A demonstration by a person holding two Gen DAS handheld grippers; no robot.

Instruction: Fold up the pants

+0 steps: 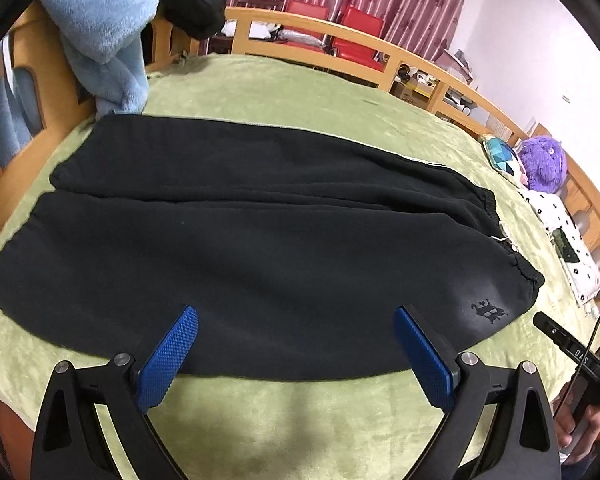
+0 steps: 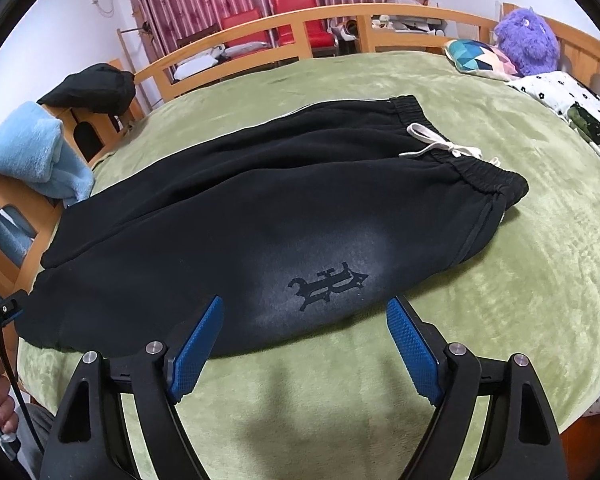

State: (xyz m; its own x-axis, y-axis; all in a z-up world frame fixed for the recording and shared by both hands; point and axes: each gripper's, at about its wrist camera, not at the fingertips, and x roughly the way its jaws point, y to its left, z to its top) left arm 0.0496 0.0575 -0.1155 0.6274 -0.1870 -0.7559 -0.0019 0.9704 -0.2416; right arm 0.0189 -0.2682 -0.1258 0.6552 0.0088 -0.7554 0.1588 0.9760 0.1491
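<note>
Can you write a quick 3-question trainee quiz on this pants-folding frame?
1. True or false: the black pants are already folded in half.
2. Which end of the pants carries the white drawstring? A) waistband B) leg cuffs C) neither
3. Fill in: both the left claw and the right claw are ____ and hold nothing.

Key
1. False: they lie flat at full length on the green blanket, legs side by side.
2. A: it sits at the elastic waistband.
3. open: each hovers over the near edge of the pants.
</note>
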